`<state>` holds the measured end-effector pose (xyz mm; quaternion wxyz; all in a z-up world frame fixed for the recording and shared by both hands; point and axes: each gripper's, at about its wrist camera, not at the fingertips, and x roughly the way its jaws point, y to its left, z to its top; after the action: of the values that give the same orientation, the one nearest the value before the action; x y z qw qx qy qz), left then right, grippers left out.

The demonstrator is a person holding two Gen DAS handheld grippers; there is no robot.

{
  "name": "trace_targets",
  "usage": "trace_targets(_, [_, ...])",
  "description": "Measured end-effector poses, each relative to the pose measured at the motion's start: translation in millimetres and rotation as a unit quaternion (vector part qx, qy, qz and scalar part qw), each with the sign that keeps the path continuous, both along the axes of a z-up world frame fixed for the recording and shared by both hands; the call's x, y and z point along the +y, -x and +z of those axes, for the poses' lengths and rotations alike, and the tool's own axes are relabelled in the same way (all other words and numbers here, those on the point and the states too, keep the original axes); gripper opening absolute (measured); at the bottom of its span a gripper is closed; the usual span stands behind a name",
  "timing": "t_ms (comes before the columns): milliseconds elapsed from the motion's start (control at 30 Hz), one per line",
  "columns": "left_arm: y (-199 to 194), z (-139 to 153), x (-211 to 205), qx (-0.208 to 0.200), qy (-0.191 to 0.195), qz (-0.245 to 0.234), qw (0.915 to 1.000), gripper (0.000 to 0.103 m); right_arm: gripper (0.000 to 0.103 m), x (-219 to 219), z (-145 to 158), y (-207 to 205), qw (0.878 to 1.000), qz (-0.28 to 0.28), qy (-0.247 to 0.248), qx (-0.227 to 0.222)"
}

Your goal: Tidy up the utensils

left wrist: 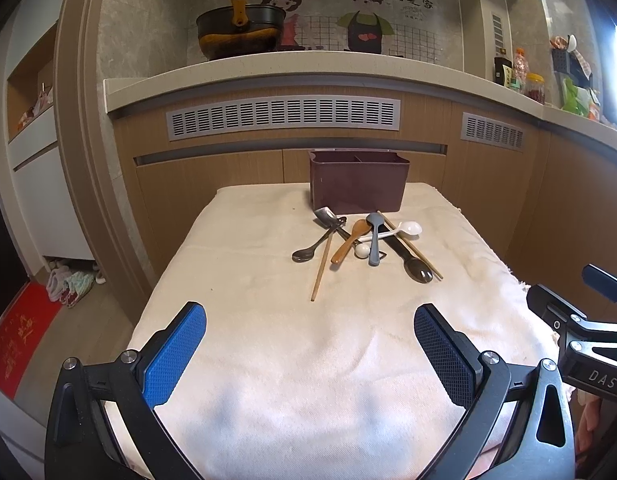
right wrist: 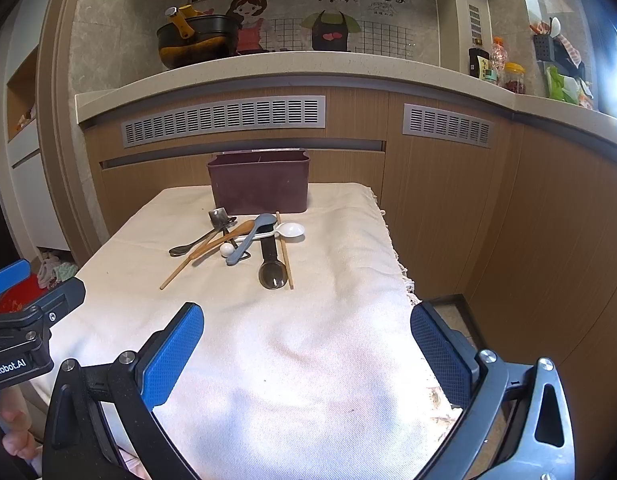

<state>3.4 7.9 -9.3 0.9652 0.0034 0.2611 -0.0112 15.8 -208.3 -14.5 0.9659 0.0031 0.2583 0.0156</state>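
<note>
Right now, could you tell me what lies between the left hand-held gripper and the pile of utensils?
Only bare cream cloth separates the left hand-held gripper from the utensils, per the left wrist view.

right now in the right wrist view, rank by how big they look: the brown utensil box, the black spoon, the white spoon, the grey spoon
1. brown utensil box, clearly largest
2. black spoon
3. grey spoon and white spoon: unsure, since both are partly overlapped in the pile
</note>
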Motion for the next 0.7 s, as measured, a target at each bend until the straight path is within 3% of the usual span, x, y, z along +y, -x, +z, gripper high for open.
trace_targets(700, [0.4,-0.7,-0.6,0.005,-0.001,-0.003,1.0,0.103,0.103,-2.8,2.4,1.1,1.0,-0.007,0.003,-0.001])
